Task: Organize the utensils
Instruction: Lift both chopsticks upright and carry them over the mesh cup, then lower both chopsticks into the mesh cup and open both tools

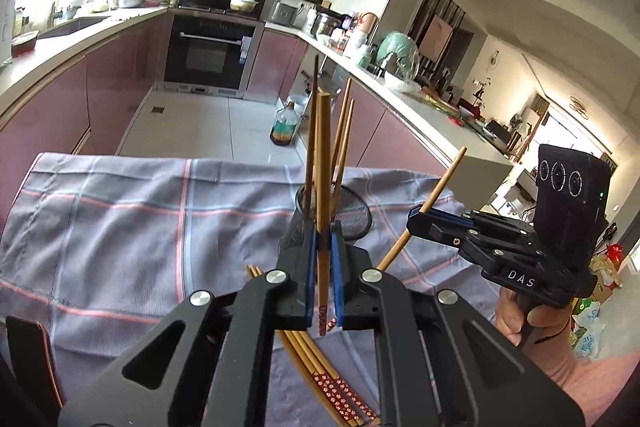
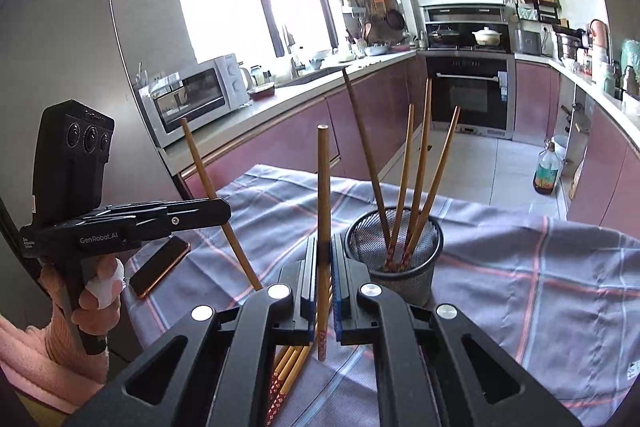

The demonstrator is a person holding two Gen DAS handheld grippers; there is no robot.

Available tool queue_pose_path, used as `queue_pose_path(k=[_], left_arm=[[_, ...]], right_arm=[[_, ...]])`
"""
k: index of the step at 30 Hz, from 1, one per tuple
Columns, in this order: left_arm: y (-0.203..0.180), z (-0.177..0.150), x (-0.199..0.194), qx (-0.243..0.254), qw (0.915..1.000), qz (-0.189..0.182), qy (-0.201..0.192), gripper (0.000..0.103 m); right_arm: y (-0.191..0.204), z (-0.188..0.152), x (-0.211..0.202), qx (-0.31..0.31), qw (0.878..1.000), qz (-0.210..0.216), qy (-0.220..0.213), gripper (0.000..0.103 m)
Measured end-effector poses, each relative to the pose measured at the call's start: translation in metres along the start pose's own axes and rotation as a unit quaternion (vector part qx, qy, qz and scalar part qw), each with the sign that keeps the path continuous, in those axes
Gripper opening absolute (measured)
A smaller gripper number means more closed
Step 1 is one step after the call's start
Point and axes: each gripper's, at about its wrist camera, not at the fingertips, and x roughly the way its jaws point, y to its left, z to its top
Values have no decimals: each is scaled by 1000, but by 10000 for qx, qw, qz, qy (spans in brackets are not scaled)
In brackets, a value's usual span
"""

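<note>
Two grippers are loaded, each pinching one chopstick. Our left gripper (image 1: 323,279) clamps a chopstick (image 1: 323,163) held upright, patterned end down; our right gripper (image 2: 323,291) clamps its own chopstick (image 2: 323,211) the same way. Just ahead stands the mesh holder (image 2: 420,279) on the checked cloth (image 2: 520,267), with four chopsticks (image 2: 416,187) already leaning inside. A loose bundle of chopsticks (image 1: 320,367) lies on the cloth beneath us, so we judge the sorting somewhere near halfway. A phone (image 2: 160,265) lies off to the left.
</note>
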Motion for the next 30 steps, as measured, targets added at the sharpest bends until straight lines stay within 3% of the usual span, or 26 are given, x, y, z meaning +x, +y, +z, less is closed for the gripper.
queue_pose_path(k=[20,30], left_arm=[[-42,71,-7,396,9971,79,-638,7],[-52,90,12,448,9969,202,-616,7]], right_arm=[[-5,48,-42,-247,9960,-385,-770,5],[-17,61,-40,-170,9938,-515,-970,5]])
